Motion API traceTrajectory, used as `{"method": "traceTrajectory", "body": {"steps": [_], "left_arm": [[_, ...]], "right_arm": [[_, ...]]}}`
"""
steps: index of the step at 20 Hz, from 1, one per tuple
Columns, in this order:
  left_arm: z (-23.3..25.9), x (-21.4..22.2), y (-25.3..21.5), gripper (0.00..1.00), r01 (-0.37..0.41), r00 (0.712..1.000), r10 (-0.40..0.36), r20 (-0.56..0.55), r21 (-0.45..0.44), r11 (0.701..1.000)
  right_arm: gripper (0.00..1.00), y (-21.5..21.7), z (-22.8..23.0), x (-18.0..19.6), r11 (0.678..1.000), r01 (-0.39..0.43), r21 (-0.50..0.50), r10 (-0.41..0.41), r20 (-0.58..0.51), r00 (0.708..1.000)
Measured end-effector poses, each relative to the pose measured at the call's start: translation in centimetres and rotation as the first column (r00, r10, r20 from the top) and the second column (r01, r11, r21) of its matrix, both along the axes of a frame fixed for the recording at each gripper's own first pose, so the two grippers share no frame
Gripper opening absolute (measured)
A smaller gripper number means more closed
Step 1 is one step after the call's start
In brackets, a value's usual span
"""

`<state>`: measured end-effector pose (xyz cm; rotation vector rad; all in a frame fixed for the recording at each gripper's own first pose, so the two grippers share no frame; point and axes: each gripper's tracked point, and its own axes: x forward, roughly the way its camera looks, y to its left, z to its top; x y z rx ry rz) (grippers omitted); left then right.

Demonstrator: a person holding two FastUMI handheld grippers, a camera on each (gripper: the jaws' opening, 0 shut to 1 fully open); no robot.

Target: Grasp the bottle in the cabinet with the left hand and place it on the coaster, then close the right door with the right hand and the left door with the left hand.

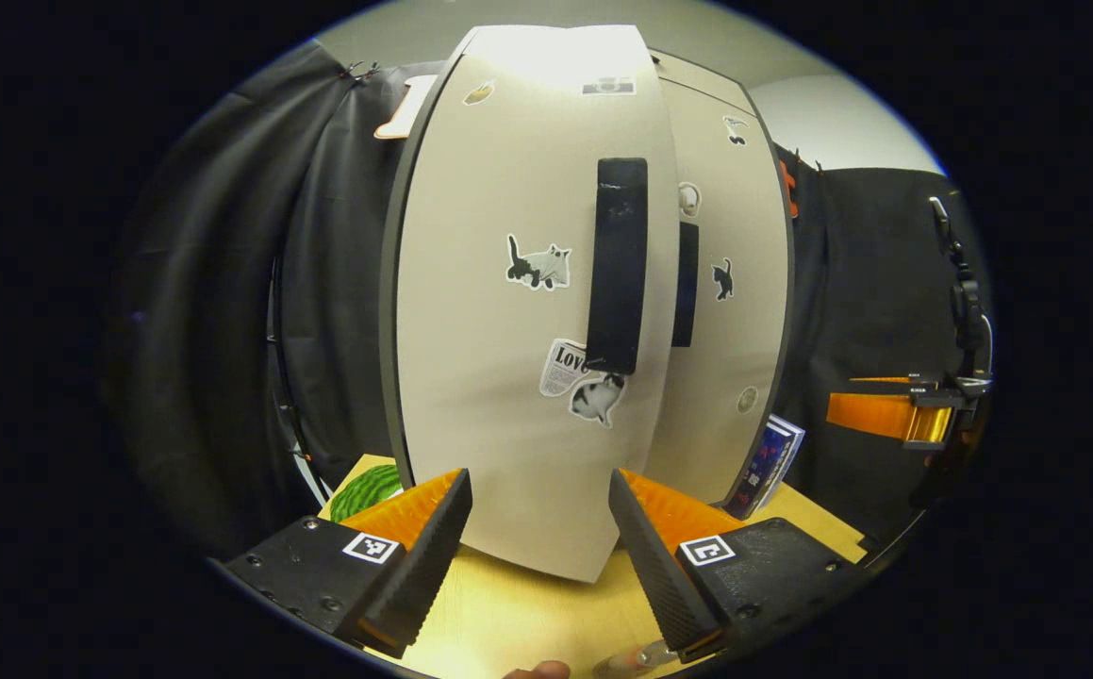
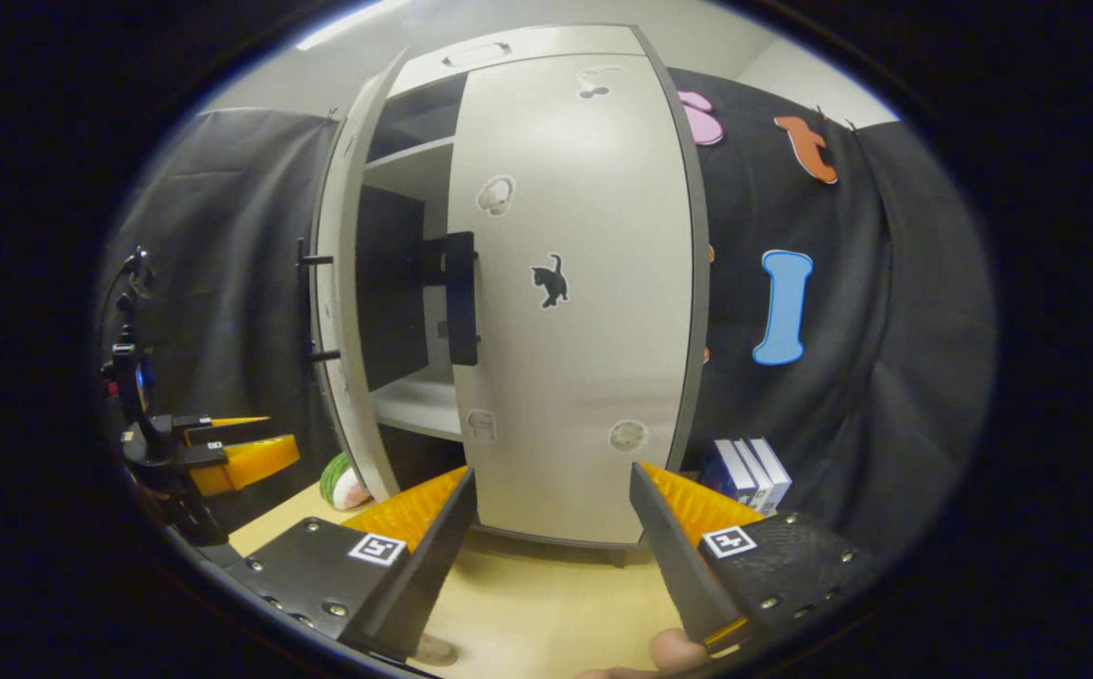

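Step in hand, as I read it: shut the left door. Left claw (image 1: 539, 538) is released, jaws wide apart and holding nothing, squared up just in front of the pale grey left cabinet door (image 1: 518, 311), which stands ajar with its lower edge over the light wooden table (image 1: 527, 613). I'd push flat on the panel left of the long black bar handle (image 1: 618, 266), not on the handle itself, and follow the hinge arc so the tips don't skid. The matching right door (image 2: 584, 302) looks closed already; right claw (image 2: 554, 542) is likewise released and empty in front of it, so hold it clear. Bottle and coaster: can't place either from here.
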<state>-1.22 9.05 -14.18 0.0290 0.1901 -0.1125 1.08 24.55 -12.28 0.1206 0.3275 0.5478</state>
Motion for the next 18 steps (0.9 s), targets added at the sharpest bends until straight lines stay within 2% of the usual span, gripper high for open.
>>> {"method": "traceTrajectory", "body": {"steps": [18], "left_arm": [[2.1, -0.2, -2.8, 0.93, -0.009, 0.999, 0.009, 0.039, 0.006, 1.000]], "right_arm": [[0.99, -2.2, 0.4, 0.6, 1.000, -0.014, 0.011, 0.014, 0.020, 1.000]]}}
